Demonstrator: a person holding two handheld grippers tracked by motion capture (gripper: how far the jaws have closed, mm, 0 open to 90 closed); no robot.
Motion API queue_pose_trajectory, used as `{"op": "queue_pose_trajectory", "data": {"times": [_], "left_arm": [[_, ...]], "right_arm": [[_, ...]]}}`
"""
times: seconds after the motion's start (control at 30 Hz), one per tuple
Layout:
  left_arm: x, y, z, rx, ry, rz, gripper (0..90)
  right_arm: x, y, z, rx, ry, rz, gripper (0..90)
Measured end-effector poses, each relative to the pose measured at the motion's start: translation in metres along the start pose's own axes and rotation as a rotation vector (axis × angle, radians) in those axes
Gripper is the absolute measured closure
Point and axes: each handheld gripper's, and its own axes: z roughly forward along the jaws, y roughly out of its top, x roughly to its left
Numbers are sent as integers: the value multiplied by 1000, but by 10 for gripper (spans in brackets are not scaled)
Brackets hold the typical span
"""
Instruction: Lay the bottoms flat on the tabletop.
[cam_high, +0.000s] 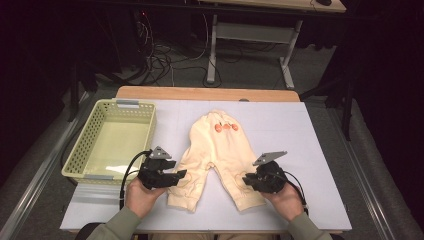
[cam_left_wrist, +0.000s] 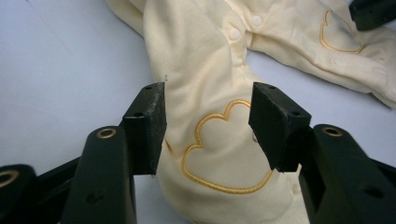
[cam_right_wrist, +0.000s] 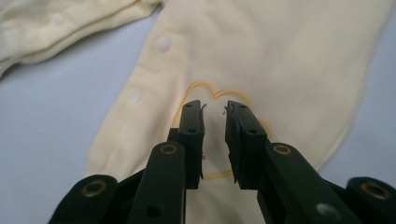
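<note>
A cream baby garment (cam_high: 215, 150) lies flat on the white table cover (cam_high: 300, 130), its two legs pointing toward me and orange marks (cam_high: 226, 127) near its top. My left gripper (cam_high: 181, 174) is at the left leg. In the left gripper view it (cam_left_wrist: 208, 100) stands wide open, its jaws on either side of a gold heart outline (cam_left_wrist: 219, 154). My right gripper (cam_high: 248, 179) is at the right leg. In the right gripper view it (cam_right_wrist: 215, 109) hangs over another heart outline (cam_right_wrist: 205, 91), its jaws a narrow gap apart with flat cloth (cam_right_wrist: 280, 56) showing between them.
A pale green plastic basket (cam_high: 80, 145) stands on the table's left side, beside my left hand. The wooden table edge (cam_high: 205, 93) runs along the back. Beyond it are cables and a desk frame (cam_high: 250, 32) on the floor.
</note>
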Motion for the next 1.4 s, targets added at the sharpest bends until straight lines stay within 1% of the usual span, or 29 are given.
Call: {"op": "queue_pose_trajectory", "data": {"times": [0.03,0.13,0.17,0.27,0.33,0.43,0.47,0.53,0.57,0.6,0.67,0.73,0.77,0.87,0.9,0.93,0.97,1.0,1.07,1.1,1.13,1.17,1.23,1.3,1.37,1.4], "left_arm": [[0,0,0,1,-1,-1,451],[1,0,0,-1,0,-2,451],[1,0,0,-3,0,-2,451],[2,0,0,-5,0,-3,451],[2,0,0,-7,1,-6,451],[3,-1,-1,-14,0,-5,451],[3,-1,-1,-16,0,-4,451],[2,-1,-1,-15,3,0,451],[2,-1,-1,-15,3,1,451],[2,-1,-1,-15,4,2,451],[2,-1,-1,-15,2,-1,451],[3,-1,-2,-20,1,-2,451],[3,-1,-2,-21,1,-4,451],[3,-1,-2,-20,1,-4,451],[3,-1,-1,-19,2,-5,451],[3,-1,-1,-18,1,-5,451],[3,-1,0,-16,3,-3,451],[2,-1,0,-12,5,0,451],[2,-1,0,-9,8,4,451],[2,-1,0,-9,9,6,451],[2,-1,0,-11,10,7,451],[3,-2,-1,-14,10,6,451],[3,-2,-1,-15,10,6,451],[3,-2,-1,-14,10,6,451],[3,-2,-1,-12,7,7,451],[3,-2,-1,-11,8,8,451]], "right_arm": [[2,-1,-1,5,6,5,770],[9,-4,-4,19,26,-4,769],[11,-5,-4,20,31,2,763],[11,-6,-5,14,38,13,750],[9,-5,-6,-8,50,30,733],[0,1,-9,-64,47,55,722],[-4,5,-10,-76,46,71,723],[-12,12,-8,-92,23,79,720],[-19,17,-6,-100,26,97,713],[-25,21,-3,-102,28,121,703],[-38,29,4,-105,-2,128,678],[-50,36,10,-108,1,174,662],[-57,41,13,-106,-14,188,654],[-70,52,20,-100,-37,221,619],[-70,52,20,-100,-37,221,619],[-75,56,22,-90,-43,229,617],[-79,59,25,-79,-58,235,623],[-84,63,27,-69,-82,239,645],[-92,68,30,-57,-95,266,736],[-95,71,31,-49,-104,267,805],[-98,74,33,-44,-111,274,854],[-101,76,34,-44,-115,280,875],[-106,82,38,-42,-117,292,882],[-109,88,42,-37,-109,316,883],[-111,92,49,-9,-102,338,883],[-112,93,53,-4,-106,347,883]]}}
